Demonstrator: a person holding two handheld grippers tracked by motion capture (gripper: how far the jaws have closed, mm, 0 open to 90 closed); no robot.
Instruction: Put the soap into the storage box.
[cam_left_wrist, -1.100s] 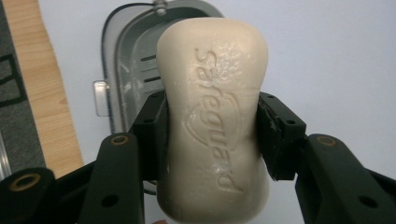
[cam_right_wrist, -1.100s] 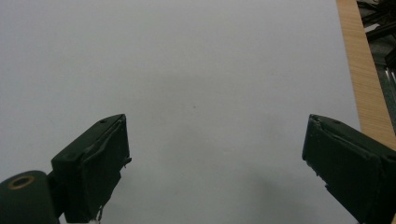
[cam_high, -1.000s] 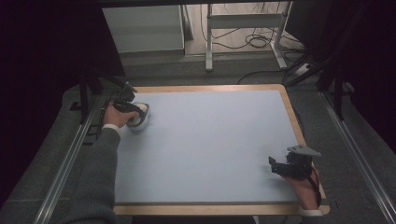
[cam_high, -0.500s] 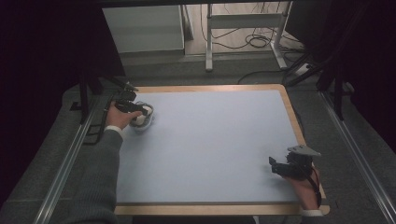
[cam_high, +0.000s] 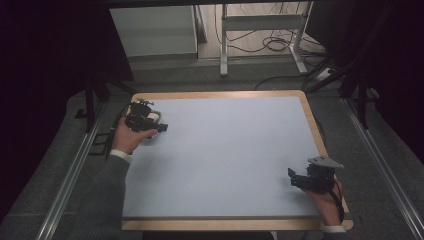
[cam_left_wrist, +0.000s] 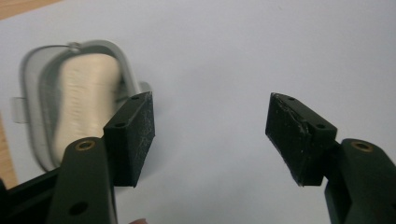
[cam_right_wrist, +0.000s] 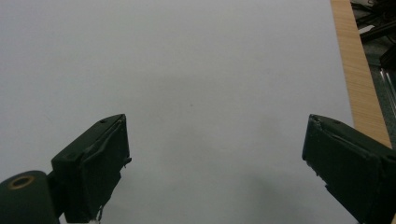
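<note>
A small grey container (cam_left_wrist: 32, 79) with a cream-coloured block (cam_left_wrist: 88, 93) inside lies on the pale mat (cam_high: 225, 150), near its far left corner. In the left gripper view it is blurred and sits just left of and behind the left jaw. My left gripper (cam_left_wrist: 210, 135) is open, and only bare mat lies between its jaws. In the high view the left gripper (cam_high: 161, 128) is beside the container (cam_high: 154, 116), and I cannot tell whether they touch. My right gripper (cam_high: 291, 178) rests open near the mat's front right corner, and in its own view (cam_right_wrist: 215, 158) it holds nothing.
The mat lies on a table with a wooden rim (cam_high: 312, 125). Metal rails (cam_high: 75, 170) run along both sides. Beyond the far edge stand a white cabinet (cam_high: 155, 30), a metal frame (cam_high: 260, 22) and cables on the floor.
The left hand has shifted slightly at the mat's far left corner, with the gripper now turned rightward beside the container. The right gripper has not moved.
</note>
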